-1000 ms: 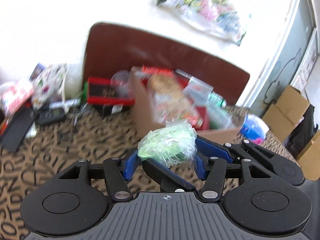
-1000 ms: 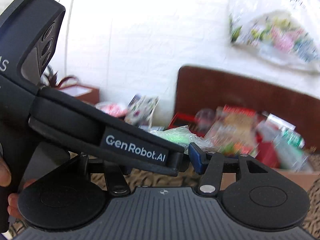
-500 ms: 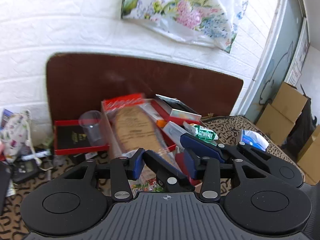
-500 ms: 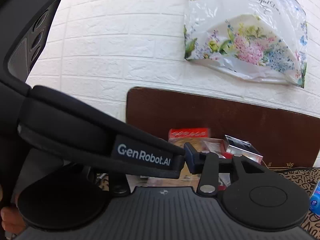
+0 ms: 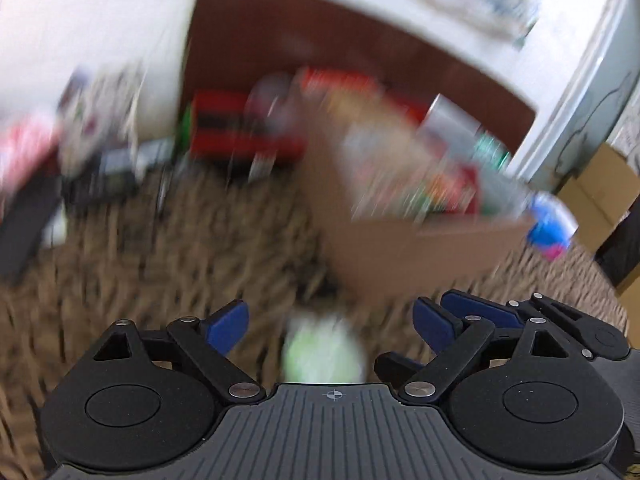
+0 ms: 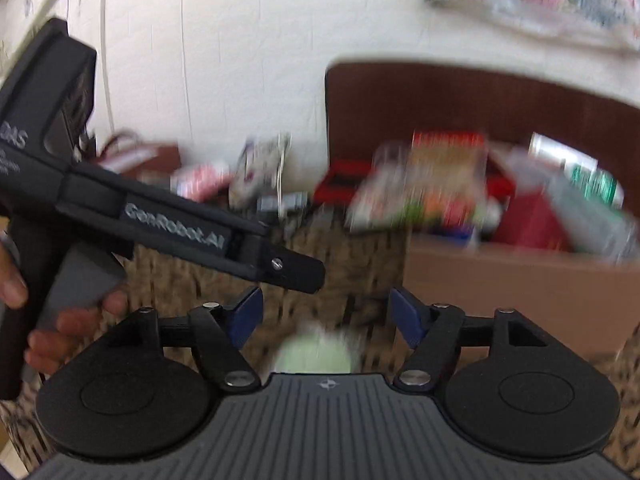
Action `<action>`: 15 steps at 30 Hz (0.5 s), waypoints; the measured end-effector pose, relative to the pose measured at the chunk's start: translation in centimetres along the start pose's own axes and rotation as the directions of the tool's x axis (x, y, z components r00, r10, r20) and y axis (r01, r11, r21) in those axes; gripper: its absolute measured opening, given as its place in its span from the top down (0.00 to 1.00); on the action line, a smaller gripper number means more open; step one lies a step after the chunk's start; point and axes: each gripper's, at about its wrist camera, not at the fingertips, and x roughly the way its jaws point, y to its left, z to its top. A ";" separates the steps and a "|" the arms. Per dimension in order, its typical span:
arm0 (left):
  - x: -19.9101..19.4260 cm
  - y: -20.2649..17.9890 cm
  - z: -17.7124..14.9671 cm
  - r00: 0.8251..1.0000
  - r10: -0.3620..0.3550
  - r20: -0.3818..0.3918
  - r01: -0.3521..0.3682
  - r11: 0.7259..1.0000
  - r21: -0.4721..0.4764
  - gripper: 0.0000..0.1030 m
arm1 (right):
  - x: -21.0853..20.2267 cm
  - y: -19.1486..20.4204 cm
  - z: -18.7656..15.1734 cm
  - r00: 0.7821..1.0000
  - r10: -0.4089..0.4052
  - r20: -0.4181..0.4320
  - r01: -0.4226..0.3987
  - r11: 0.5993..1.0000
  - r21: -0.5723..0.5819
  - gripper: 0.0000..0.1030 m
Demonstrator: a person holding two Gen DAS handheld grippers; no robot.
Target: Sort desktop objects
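Both views have gone to a smear now, where half a second ago they were sharp and pointed up at the wall. The left tongs [image 5: 330,322] are spread wide, much wider than half a second ago, when the blue pads sat close together. The green wrapped bundle [image 5: 324,354], clamped in them a second ago and out of sight since, shows up loose between the pads, low down, touching neither as far as the blur lets me tell. The right tongs [image 6: 326,314] stand apart too, with the same bundle [image 6: 314,354] below them. The left tool [image 6: 168,232] has dropped lower across the right view, uncovering the cardboard box [image 6: 516,292].
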 end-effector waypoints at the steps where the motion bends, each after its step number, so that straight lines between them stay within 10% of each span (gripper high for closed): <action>1: 0.6 0.5 -1.0 1.000 0.003 -0.027 -0.003 1.000 -0.020 0.08 | 0.8 0.3 -1.1 0.999 -0.007 -0.043 0.007 1.000 0.004 0.28; 15: 6.1 0.8 -1.9 0.994 -0.008 -0.106 0.014 0.999 0.053 0.14 | 7.1 0.1 -2.4 0.989 -0.047 -0.141 0.061 0.993 0.099 0.24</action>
